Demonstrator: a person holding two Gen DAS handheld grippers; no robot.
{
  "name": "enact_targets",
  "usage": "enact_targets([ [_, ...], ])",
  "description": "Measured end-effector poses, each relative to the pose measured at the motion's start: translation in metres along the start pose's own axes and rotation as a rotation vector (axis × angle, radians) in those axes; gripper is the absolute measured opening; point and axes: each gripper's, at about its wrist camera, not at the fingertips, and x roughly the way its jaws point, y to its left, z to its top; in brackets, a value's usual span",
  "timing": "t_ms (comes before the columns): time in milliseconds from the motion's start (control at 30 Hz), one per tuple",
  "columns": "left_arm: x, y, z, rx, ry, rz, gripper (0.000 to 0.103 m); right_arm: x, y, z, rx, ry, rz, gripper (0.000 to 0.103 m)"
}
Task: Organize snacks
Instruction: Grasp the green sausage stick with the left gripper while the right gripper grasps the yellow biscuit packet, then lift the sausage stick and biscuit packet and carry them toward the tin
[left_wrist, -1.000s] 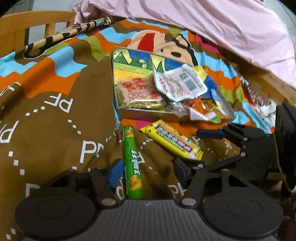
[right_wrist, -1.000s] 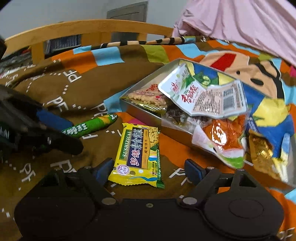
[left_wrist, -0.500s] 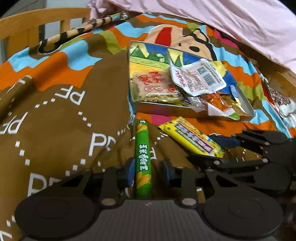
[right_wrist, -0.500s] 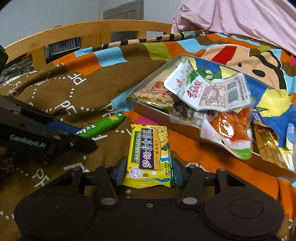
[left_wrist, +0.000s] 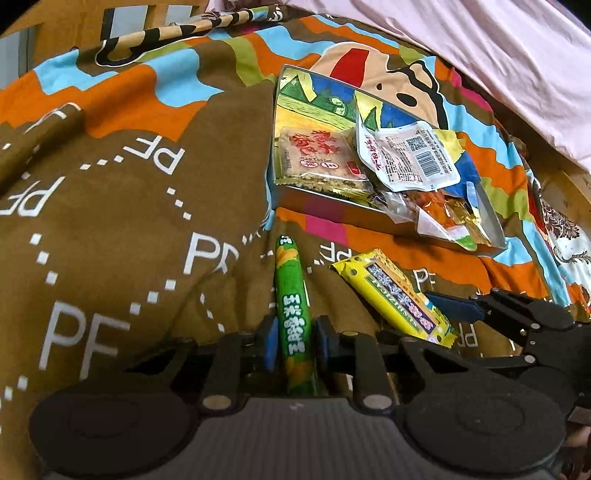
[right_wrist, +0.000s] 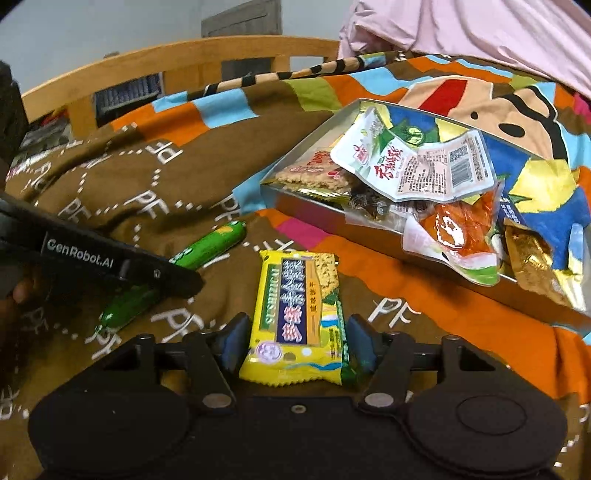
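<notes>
A green snack stick (left_wrist: 291, 295) lies on the patterned blanket, and my left gripper (left_wrist: 295, 343) is closing with its blue pads touching both sides of the stick's near end. A yellow biscuit packet (right_wrist: 295, 295) sits between the pads of my right gripper (right_wrist: 297, 345). The pads meet its long edges while the jaws ease open. In the left wrist view the same yellow packet (left_wrist: 395, 295) lies to the right, with a blue-padded right finger (left_wrist: 454, 310) beside it. A shallow metal tin (left_wrist: 332, 210) just beyond holds several snack packets.
The brown and orange blanket (left_wrist: 129, 221) covers the bed. A pink quilt (left_wrist: 480, 55) is heaped at the back right. A wooden bed rail (right_wrist: 184, 62) runs along the far left. The tin (right_wrist: 314, 214) has a white packet (right_wrist: 417, 166) and an orange one (right_wrist: 454, 229) spilling over its near wall.
Both grippers' jaws have come in from wide apart: the left onto the green stick, the right onto the yellow packet. The left gripper has rolled slightly.
</notes>
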Motion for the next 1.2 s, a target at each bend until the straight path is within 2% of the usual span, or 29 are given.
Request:
enact_targets([
  [100, 0.003, 0.001, 0.001, -0.005, 0.005, 0.001, 0.026, 0.006, -0.003, 0.000, 0.036, -0.005, 0.003, 0.062],
  [133, 0.003, 0.000, 0.000, -0.002, 0.006, 0.004, 0.025, 0.006, -0.002, 0.001, 0.040, -0.005, 0.000, 0.057],
  [167, 0.002, -0.001, 0.000, 0.002, 0.006, 0.010, 0.023, 0.005, 0.000, 0.001, 0.033, -0.006, -0.003, 0.053],
  [300, -0.002, -0.006, -0.004, -0.013, -0.007, 0.031, 0.020, -0.002, 0.009, 0.001, -0.011, -0.012, -0.037, 0.051],
  [467, -0.017, -0.014, -0.012, -0.035, -0.019, 0.029, 0.019, -0.019, 0.021, -0.002, -0.110, -0.040, -0.092, 0.051],
  [667, -0.035, -0.020, -0.022, -0.091, -0.042, -0.026, 0.019, -0.047, 0.040, -0.007, -0.242, -0.099, -0.147, 0.051],
  [800, -0.048, -0.024, -0.024, -0.106, -0.089, -0.057, 0.019, -0.068, 0.044, -0.007, -0.288, -0.146, -0.175, 0.051],
  [1033, -0.064, -0.028, -0.019, -0.126, -0.193, -0.099, 0.019, -0.091, 0.029, 0.003, -0.218, -0.205, -0.220, 0.051],
  [1200, -0.060, -0.032, -0.002, -0.153, -0.261, -0.135, 0.019, -0.091, 0.016, 0.018, -0.224, -0.209, -0.228, 0.051],
])
